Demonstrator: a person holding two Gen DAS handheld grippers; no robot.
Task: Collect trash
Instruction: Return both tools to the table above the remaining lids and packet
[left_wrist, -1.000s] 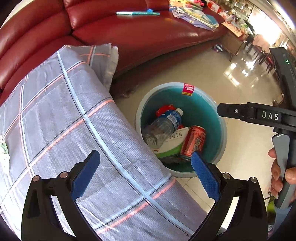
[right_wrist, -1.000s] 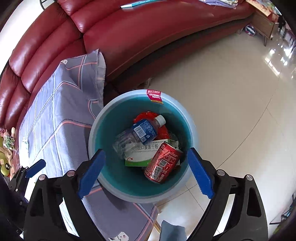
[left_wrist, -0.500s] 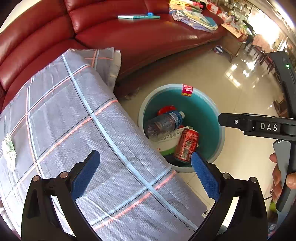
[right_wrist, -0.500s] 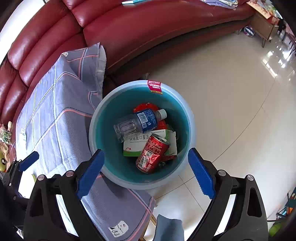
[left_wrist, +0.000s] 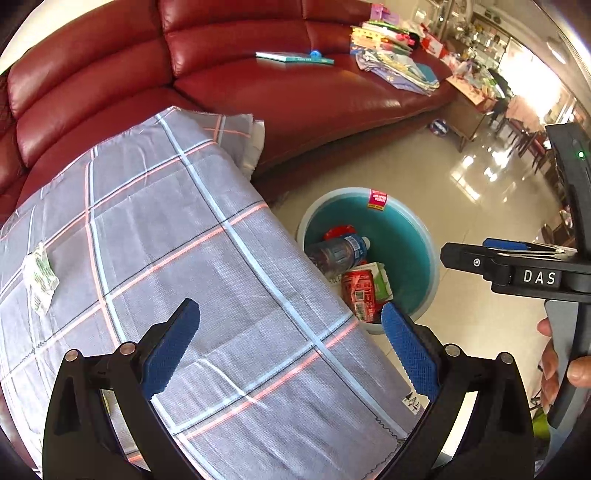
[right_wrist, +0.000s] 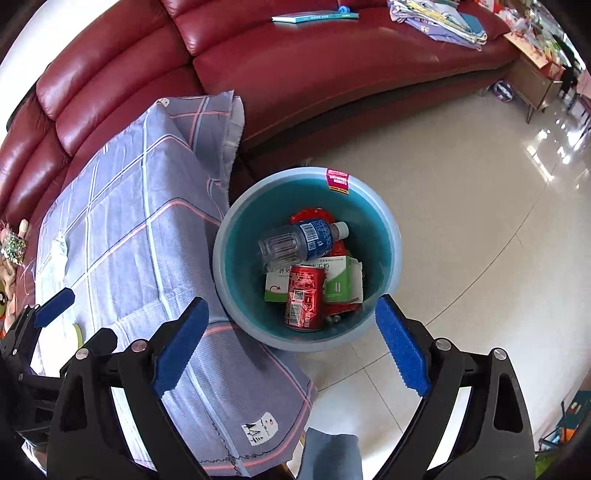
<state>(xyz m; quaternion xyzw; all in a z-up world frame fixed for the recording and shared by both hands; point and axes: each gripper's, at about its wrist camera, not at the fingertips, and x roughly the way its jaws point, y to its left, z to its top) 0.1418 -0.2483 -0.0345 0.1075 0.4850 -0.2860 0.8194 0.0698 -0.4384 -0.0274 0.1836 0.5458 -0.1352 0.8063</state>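
Both grippers are held above the scene with jaws spread wide and nothing between the blue pads. The left gripper (left_wrist: 290, 339) is positioned over a grey plaid cloth (left_wrist: 177, 258) that covers a raised surface. The right gripper (right_wrist: 291, 345) is positioned over the near rim of a teal trash bin (right_wrist: 388, 236) standing on the tiled floor (right_wrist: 461, 221), just beside the cloth's edge.

Inside the bin, a red soda can (right_wrist: 304, 299) is seen lying on a green-and-white carton (right_wrist: 338, 282). A clear plastic bottle (right_wrist: 299, 240) with a blue label lies across the carton's far side, and a red wrapper (right_wrist: 312, 215) is partly hidden beneath the bottle. A pink sticker (right_wrist: 338, 181) is fixed to the far rim.

A crumpled white-and-green wrapper (left_wrist: 38, 275) is observed lying on the cloth at its left side, well apart from the bin.

A red leather sofa (left_wrist: 258, 81) is noted behind the bin; a teal book (left_wrist: 295, 58) and a pile of folded items (left_wrist: 395, 62) rest on its seat.
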